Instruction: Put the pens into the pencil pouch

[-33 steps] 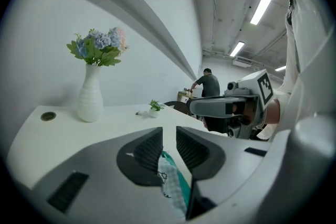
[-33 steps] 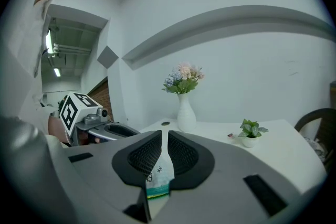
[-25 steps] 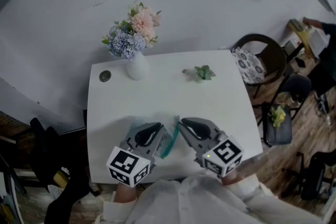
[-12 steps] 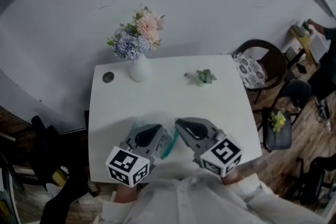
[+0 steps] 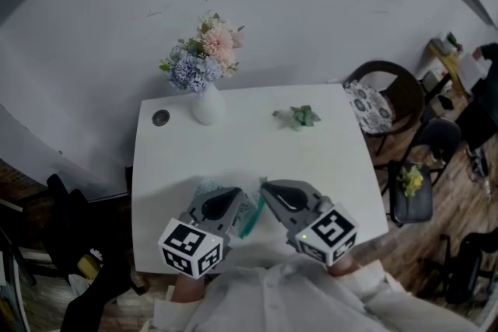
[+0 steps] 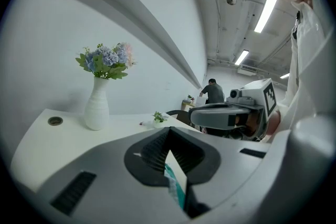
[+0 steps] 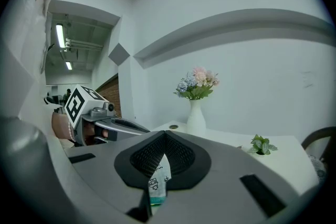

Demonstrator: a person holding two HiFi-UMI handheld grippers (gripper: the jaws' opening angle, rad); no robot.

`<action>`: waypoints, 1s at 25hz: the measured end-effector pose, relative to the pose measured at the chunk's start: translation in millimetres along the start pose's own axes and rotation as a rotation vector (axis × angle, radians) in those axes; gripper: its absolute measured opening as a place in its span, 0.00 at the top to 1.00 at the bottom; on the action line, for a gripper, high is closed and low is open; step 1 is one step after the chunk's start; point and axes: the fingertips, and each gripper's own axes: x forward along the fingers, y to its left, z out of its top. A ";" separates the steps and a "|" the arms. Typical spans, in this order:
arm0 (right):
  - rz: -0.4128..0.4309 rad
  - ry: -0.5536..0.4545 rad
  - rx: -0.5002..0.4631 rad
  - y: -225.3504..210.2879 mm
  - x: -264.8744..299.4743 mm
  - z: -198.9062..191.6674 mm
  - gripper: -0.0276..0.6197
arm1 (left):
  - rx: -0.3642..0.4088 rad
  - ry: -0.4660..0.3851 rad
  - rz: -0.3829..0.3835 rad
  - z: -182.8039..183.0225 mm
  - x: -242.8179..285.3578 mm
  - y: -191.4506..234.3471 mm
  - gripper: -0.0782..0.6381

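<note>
The pencil pouch [image 5: 250, 215] hangs over the tabletop's [image 5: 233, 140] 6 o'clock edge, between both grippers. The left gripper [image 5: 232, 197] is pinched onto its edge from 8 o'clock and the right gripper [image 5: 270, 189] from 4 o'clock, both equally near. No pens show.

**Both grippers, held low in front of your torso.** They angled toward each other, tips nearly meeting.

- **Left:** Your left gripper [image 5: 236, 197] pointed slightly downward. Its jaws were closed on one edge of the pencil pouch [image 5: 250, 215].
- **Right:** Your right gripper [image 5: 267, 187] lay just beside it at a similar tilt. Its jaws had just closed further and pinched another edge of the pouch.
- **Hands:** Your left hand [image 7: 62, 126] and right hand [image 6: 269, 122] each gripped the rear of their gripper, close to your body.
</note>
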 end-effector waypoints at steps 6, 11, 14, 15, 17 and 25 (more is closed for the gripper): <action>0.001 0.012 0.024 1.1 0.1 -5.3 0.95 | -0.008 -0.003 -0.018 -0.1 0.7 -4.8 0.88; -0.003 0.015 0.035 -2.2 -0.2 -10.1 0.95 | -0.025 -0.016 -0.025 0.3 -1.3 -3.9 0.88; -0.009 0.030 0.023 -0.4 0.3 -10.1 0.95 | -0.038 -0.011 -0.031 -1.8 -2.2 -3.1 0.88; -0.005 0.029 0.018 0.8 0.6 -10.4 0.95 | -0.049 -0.009 -0.036 -2.6 -1.9 -3.2 0.88; 0.008 0.033 0.014 4.3 1.1 -10.6 0.95 | -0.071 -0.013 -0.050 -2.7 -1.3 -4.1 0.88; -0.013 0.040 0.038 -1.0 -0.4 -13.2 0.95 | -0.055 0.011 -0.056 -8.2 -0.4 -2.1 0.88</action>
